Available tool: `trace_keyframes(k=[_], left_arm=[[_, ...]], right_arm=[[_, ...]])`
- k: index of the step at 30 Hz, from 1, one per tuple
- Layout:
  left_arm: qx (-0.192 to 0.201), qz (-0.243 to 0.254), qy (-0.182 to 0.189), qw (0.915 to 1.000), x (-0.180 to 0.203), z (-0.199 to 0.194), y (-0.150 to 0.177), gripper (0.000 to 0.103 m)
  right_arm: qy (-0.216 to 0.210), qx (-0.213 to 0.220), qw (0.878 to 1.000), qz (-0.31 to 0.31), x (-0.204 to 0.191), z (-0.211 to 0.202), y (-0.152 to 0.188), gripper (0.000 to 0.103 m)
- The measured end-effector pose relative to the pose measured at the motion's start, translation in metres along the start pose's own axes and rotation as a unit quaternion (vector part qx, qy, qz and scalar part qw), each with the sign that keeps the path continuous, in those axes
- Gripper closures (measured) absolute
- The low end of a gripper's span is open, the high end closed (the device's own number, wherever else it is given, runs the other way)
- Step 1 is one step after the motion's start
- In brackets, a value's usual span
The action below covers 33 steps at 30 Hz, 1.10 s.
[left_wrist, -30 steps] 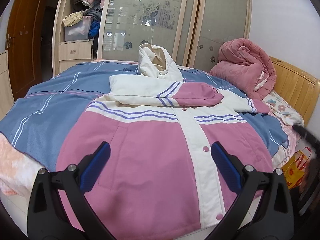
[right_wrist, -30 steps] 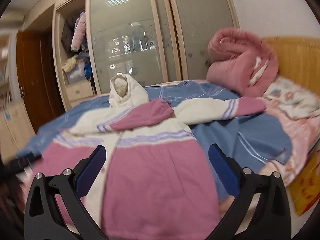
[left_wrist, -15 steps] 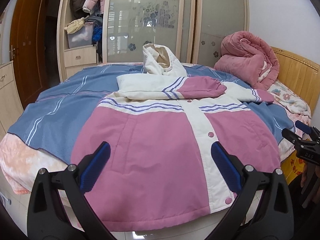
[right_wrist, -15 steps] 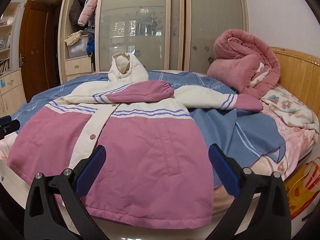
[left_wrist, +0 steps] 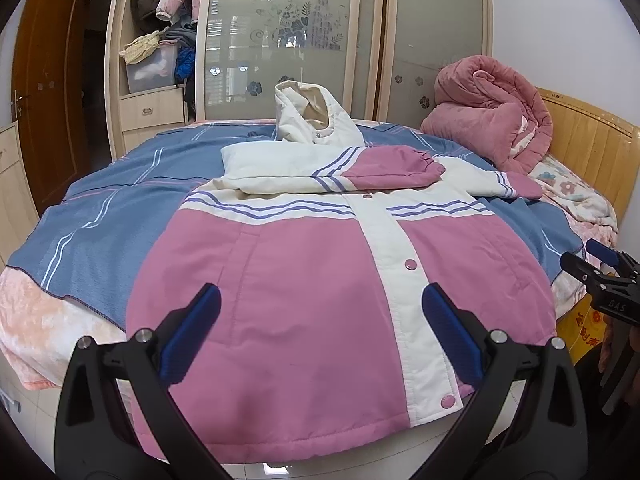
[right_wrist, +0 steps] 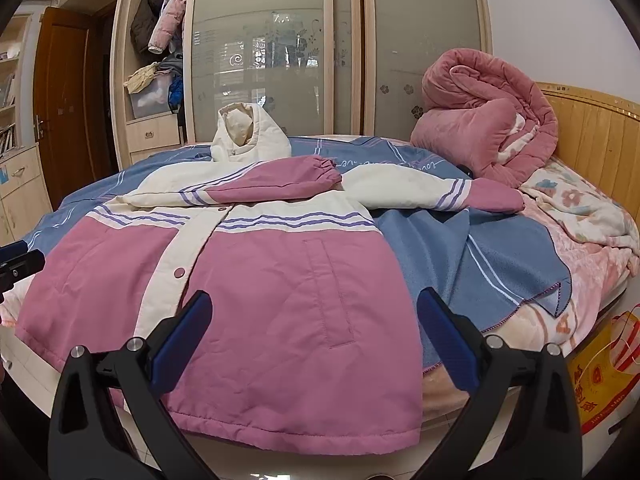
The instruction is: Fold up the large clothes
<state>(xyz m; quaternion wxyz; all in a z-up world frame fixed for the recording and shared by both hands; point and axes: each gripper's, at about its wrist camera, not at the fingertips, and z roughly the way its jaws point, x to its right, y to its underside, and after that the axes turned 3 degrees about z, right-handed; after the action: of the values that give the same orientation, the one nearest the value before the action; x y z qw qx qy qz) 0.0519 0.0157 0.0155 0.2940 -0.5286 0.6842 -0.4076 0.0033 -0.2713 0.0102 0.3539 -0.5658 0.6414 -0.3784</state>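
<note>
- Pink & cream hooded jacket (left_wrist: 320,280) lies front-up on a bed (left_wrist: 100,216), buttoned, hem hanging just over the near edge.
- One sleeve (left_wrist: 332,168) is folded across the chest, pink cuff pointing twd the headboard side; other sleeve (right_wrist: 432,192) lies stretched out to the side on the blue striped blanket (right_wrist: 472,264).
- Cream hood (left_wrist: 316,120) stands up at the far end of the jacket.
- Left gripper (left_wrist: 320,328): fingers spread wide, holding nothing, hovering above the hem, near the button strip.
- Right gripper (right_wrist: 312,332): fingers also wide apart, empty, above the jacket's pocket side.
- Each gripper shows at the edge of the other's view, apart from the jacket.
- Rolled pink quilt (left_wrist: 492,116) sits by the wooden headboard (left_wrist: 592,144); wardrobe w/ frosted sliding doors (left_wrist: 288,40) stands behind the bed.
</note>
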Motion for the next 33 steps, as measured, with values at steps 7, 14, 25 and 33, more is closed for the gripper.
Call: trace_keyframes(k=[7, 14, 25, 33], left_arm=[[0.002, 0.003, 0.008, 1.0, 0.001, -0.002, -0.001, 0.002], [0.001, 0.004, 0.018, 0.9998, 0.0, -0.001, -0.005, 0.002], [0.0, 0.001, 0.017, 0.9999, -0.008, -0.002, -0.007, 0.002], [-0.021, 0.003, 0.012, 0.9997, -0.007, 0.017, -0.003, 0.002]], right_arm=[[-0.001, 0.006, 1.0, 0.029, 0.016, -0.003, -0.009, 0.001], [-0.008, 0.0, 0.979, 0.204, 0.128, 0.014, -0.059, 0.001], [-0.014, -0.009, 0.886, 0.463, 0.334, 0.126, -0.095, 0.002], [0.009, -0.038, 0.848, 0.528, 0.402, 0.222, -0.088, 0.047]])
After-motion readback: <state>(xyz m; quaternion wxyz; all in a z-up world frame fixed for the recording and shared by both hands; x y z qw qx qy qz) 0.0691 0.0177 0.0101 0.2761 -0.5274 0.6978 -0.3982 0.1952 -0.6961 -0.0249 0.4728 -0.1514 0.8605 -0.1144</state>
